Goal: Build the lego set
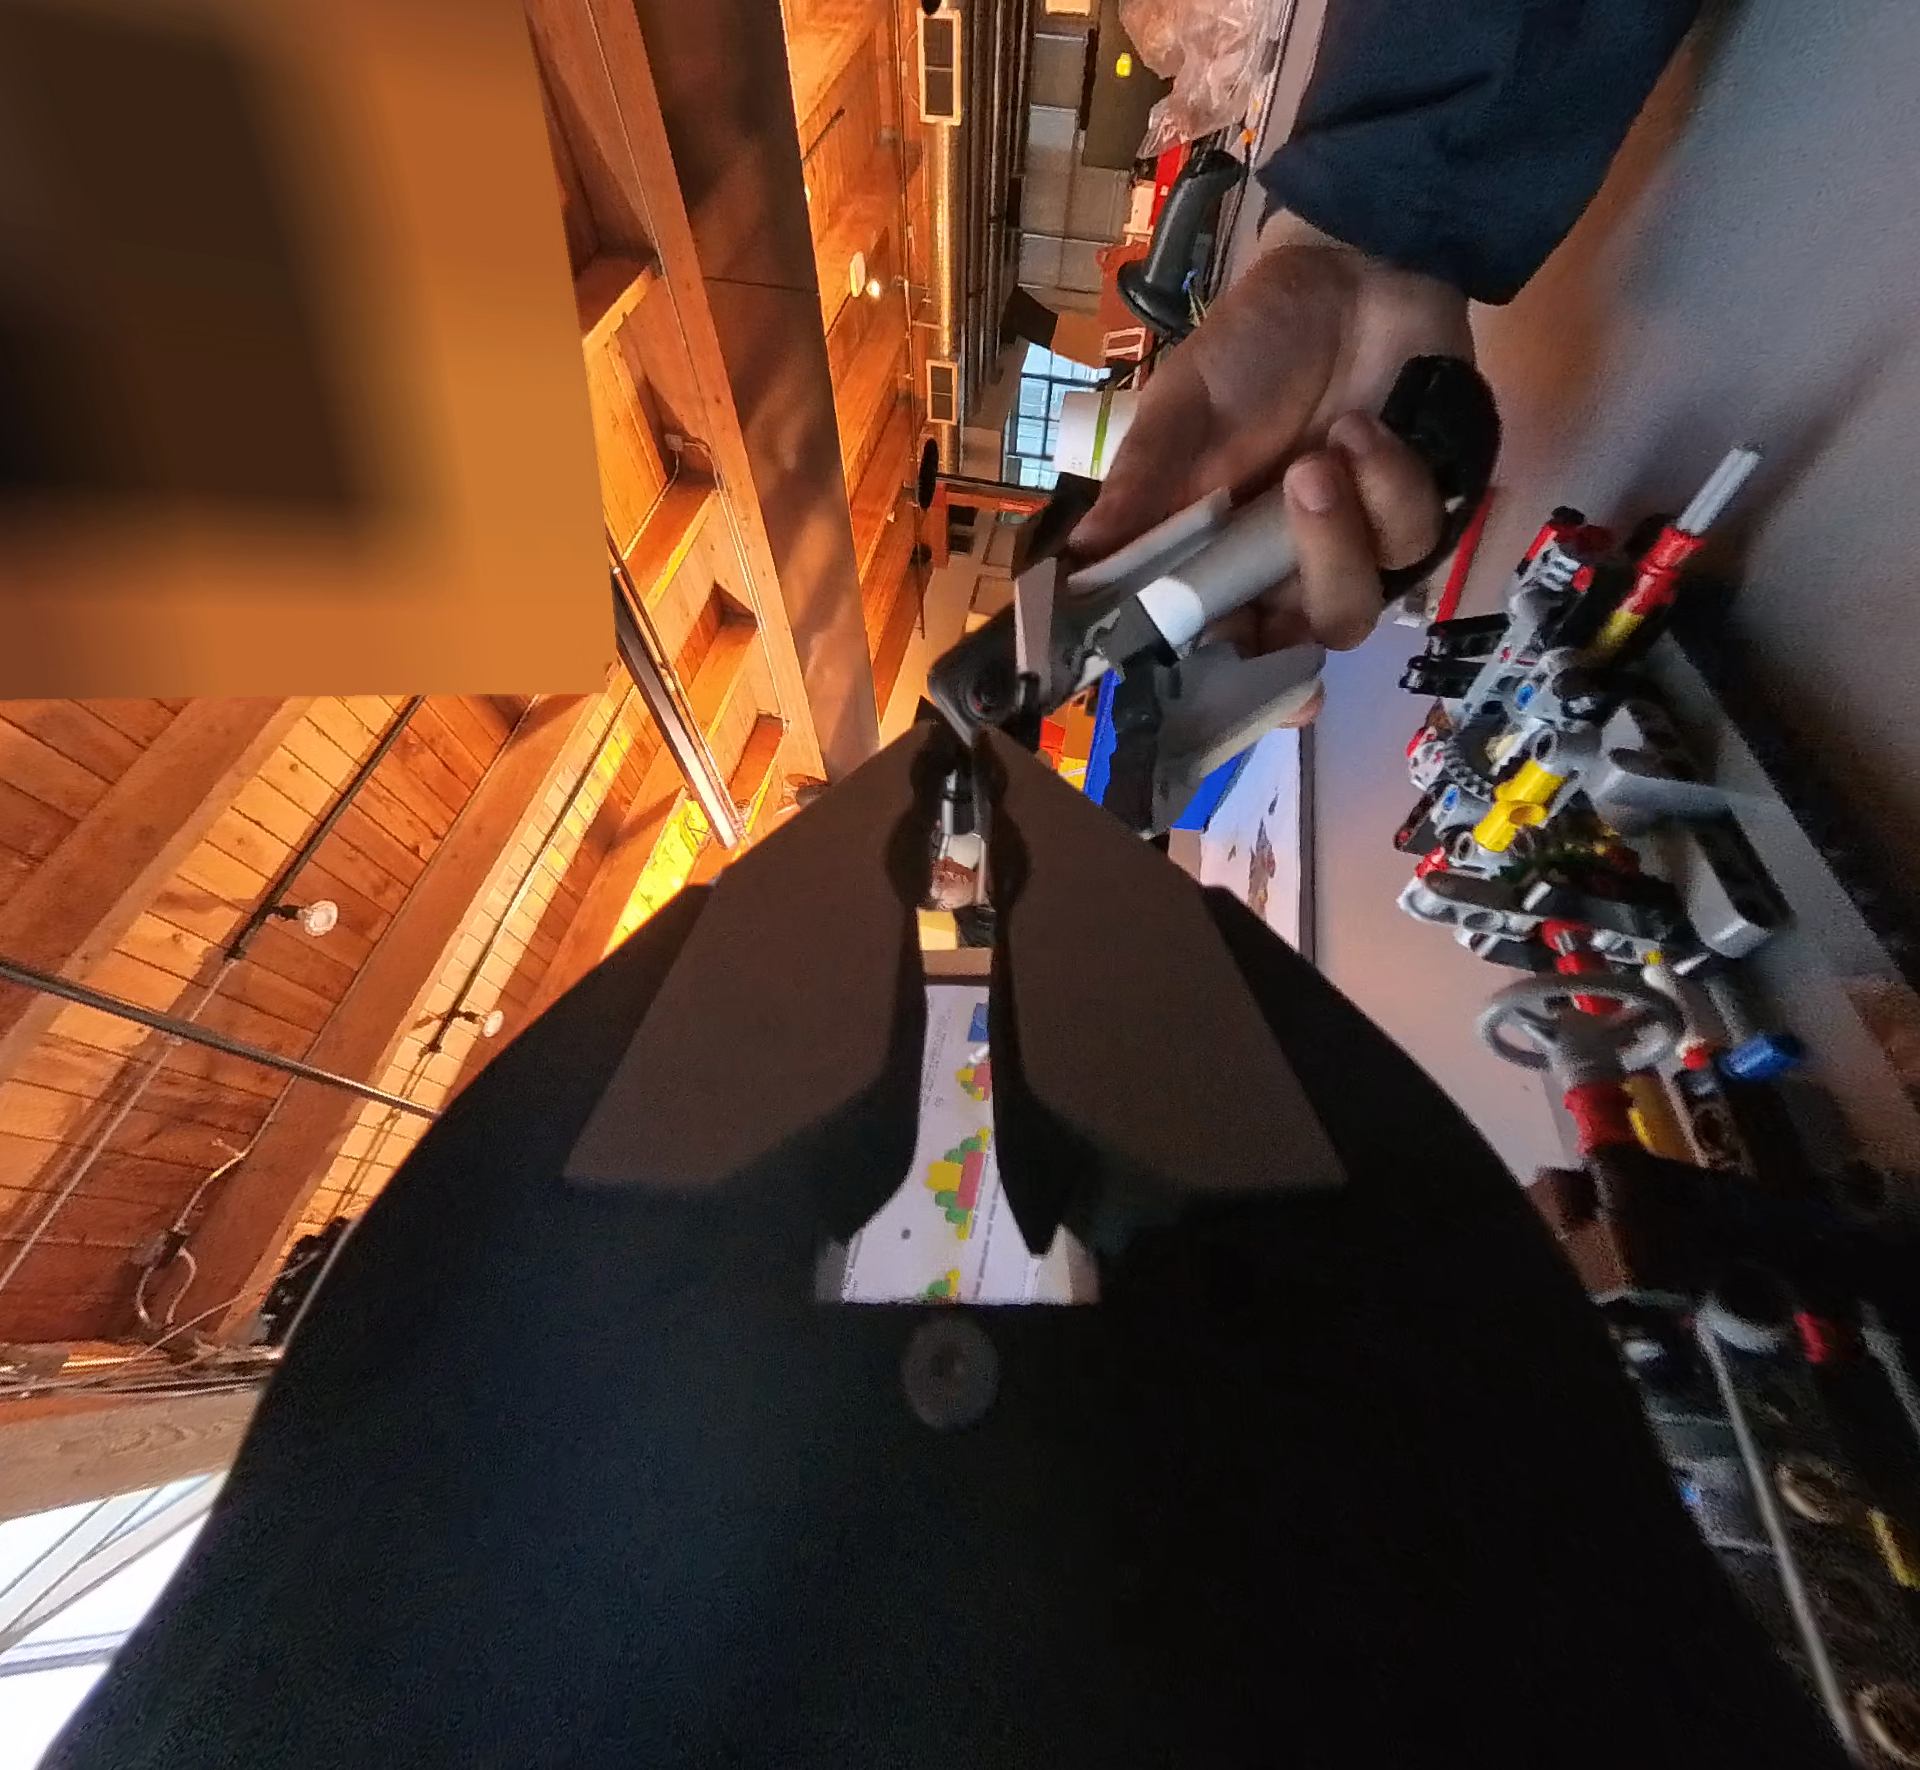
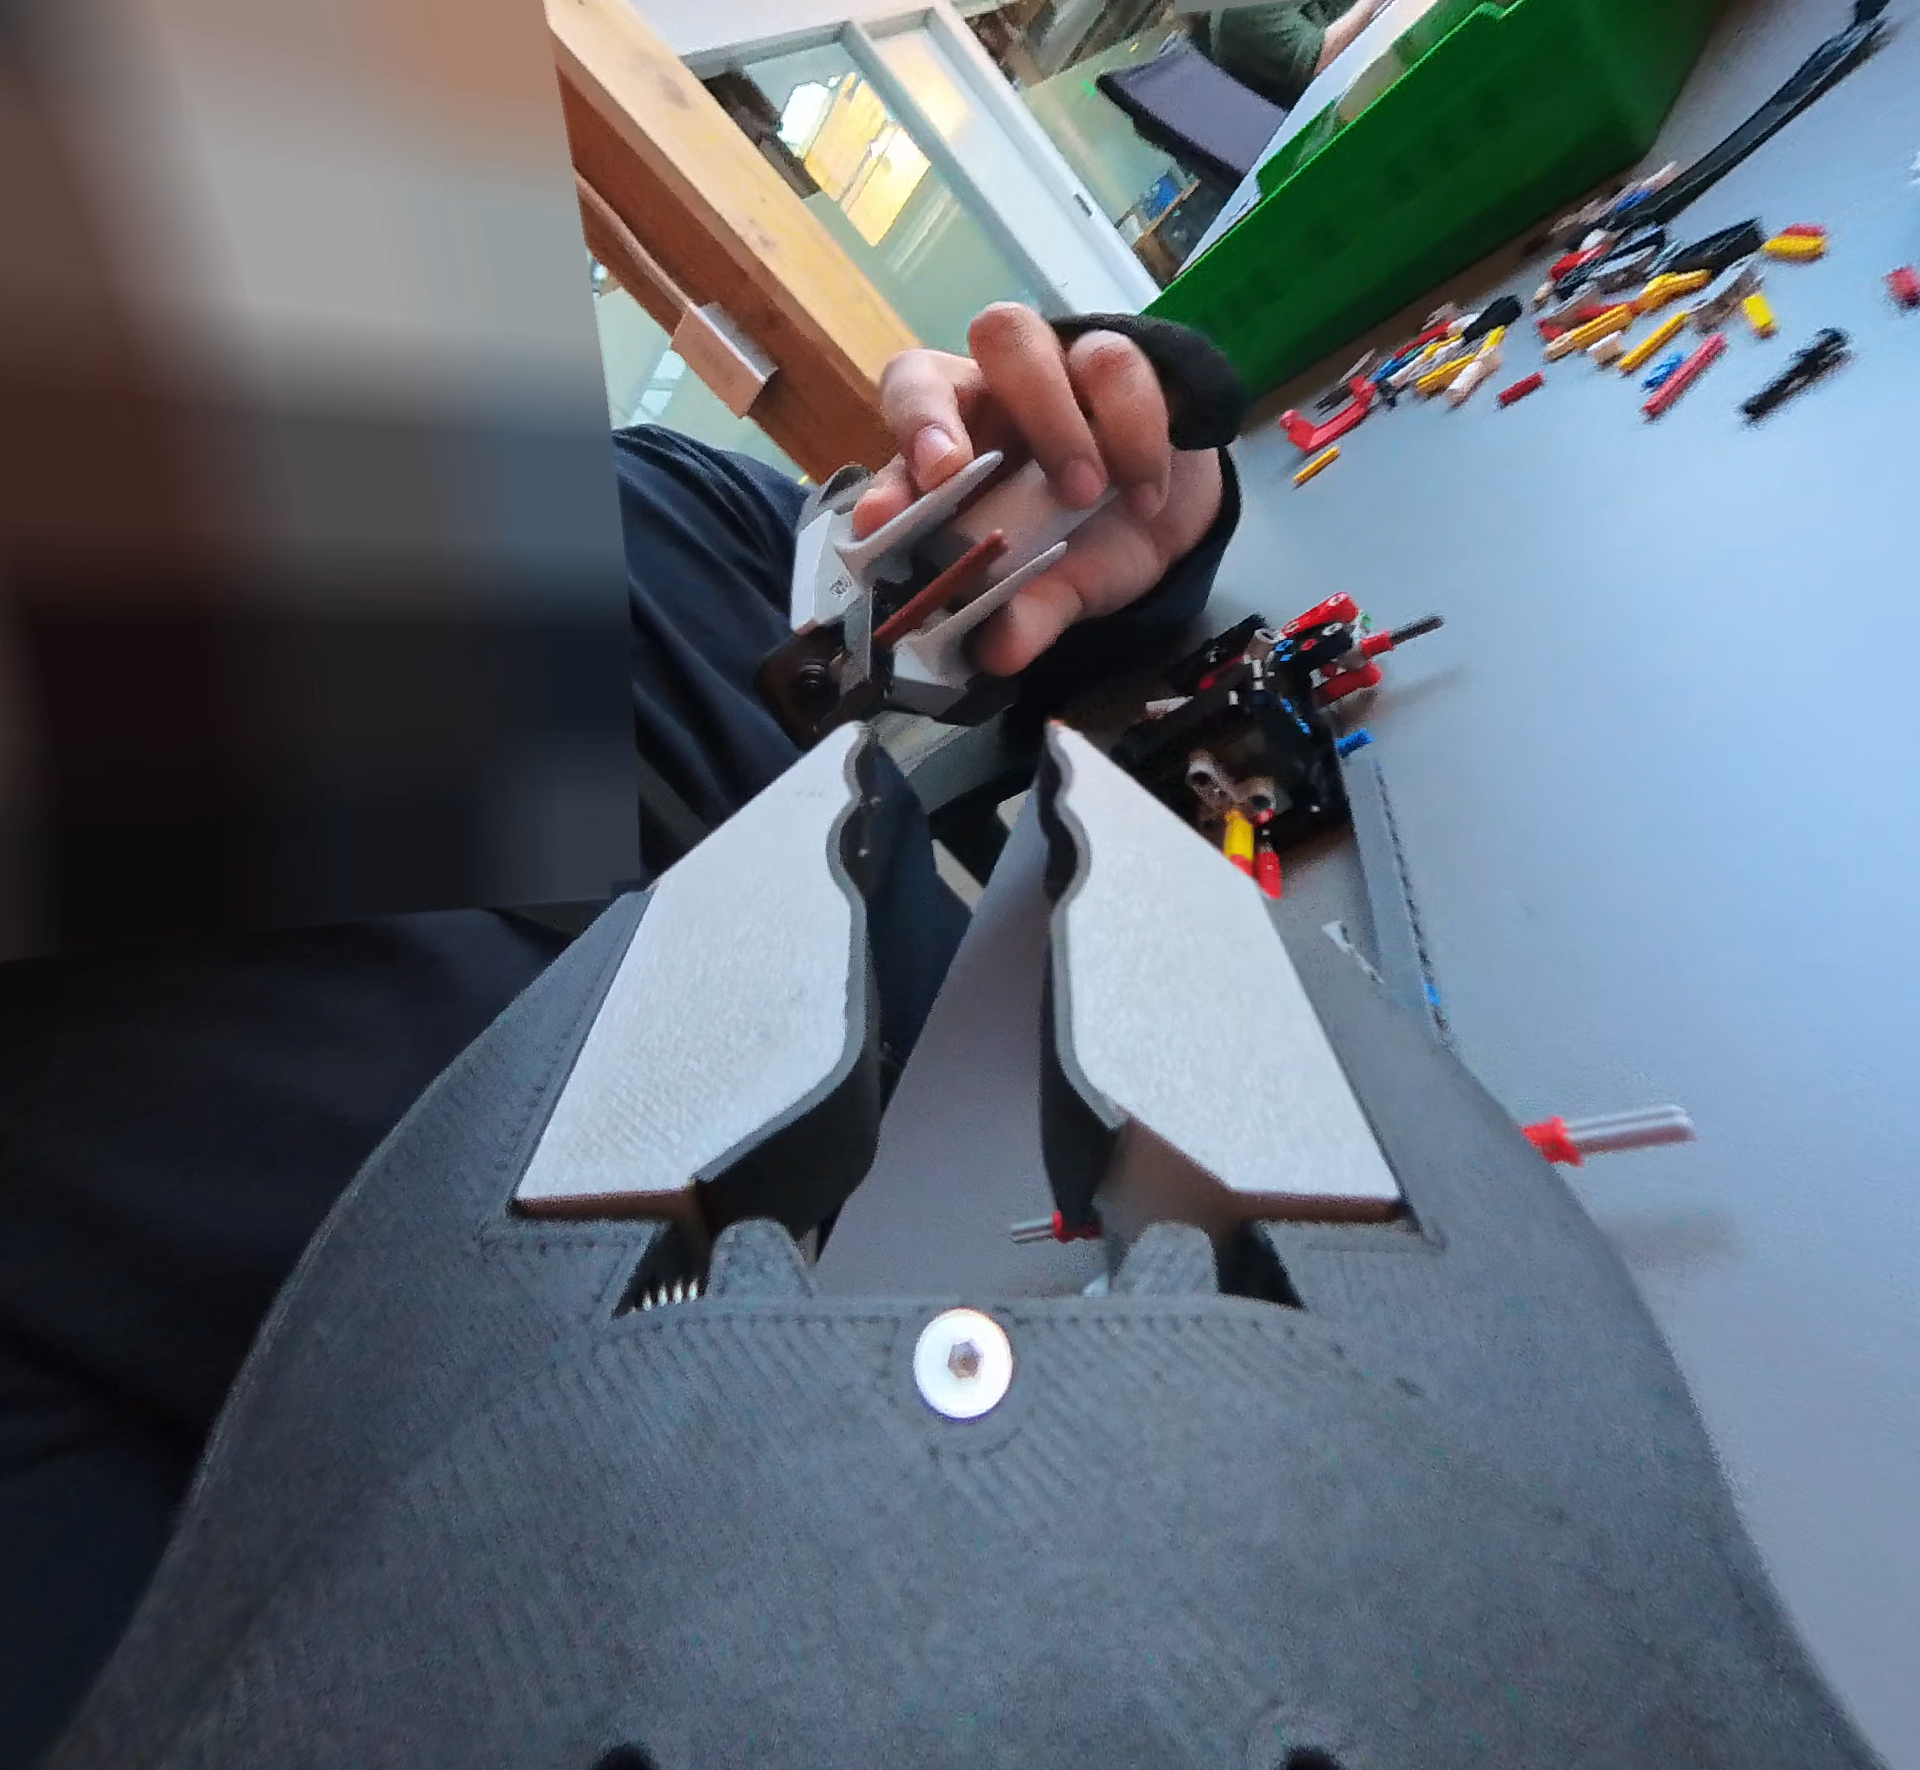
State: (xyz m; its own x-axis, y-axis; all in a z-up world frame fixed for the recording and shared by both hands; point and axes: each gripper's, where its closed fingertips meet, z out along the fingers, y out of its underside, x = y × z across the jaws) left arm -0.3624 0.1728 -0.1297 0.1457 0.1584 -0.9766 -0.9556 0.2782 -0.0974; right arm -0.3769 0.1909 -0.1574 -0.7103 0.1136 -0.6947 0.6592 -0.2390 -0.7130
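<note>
My left gripper (image 1: pixel 961 738) is shut, its dark fingertips meeting in the air above the table; I see nothing between them. A built model of grey, black, red and yellow pegged beams (image 1: pixel 1538 785) lies on the table to its right. My right gripper (image 2: pixel 956 744) is open with nothing between its wavy-edged pads. It hovers near the table's near edge, with the same model (image 2: pixel 1268 723) just beyond its right fingertip (image 2: pixel 1060 754). Each view shows the other gripper held by a hand (image 1: pixel 1278 432) (image 2: pixel 1049 473), close and facing this one.
Several loose red, yellow and black pieces (image 2: pixel 1621 318) lie scattered on the grey table (image 2: pixel 1558 577) in front of a green bin (image 2: pixel 1455 162). A red pin on a grey axle (image 2: pixel 1605 1133) lies at the right. A printed sheet (image 1: pixel 951 1190) shows between the left fingers. The left gripper's tips are roughly 4 centimetres from the right gripper's.
</note>
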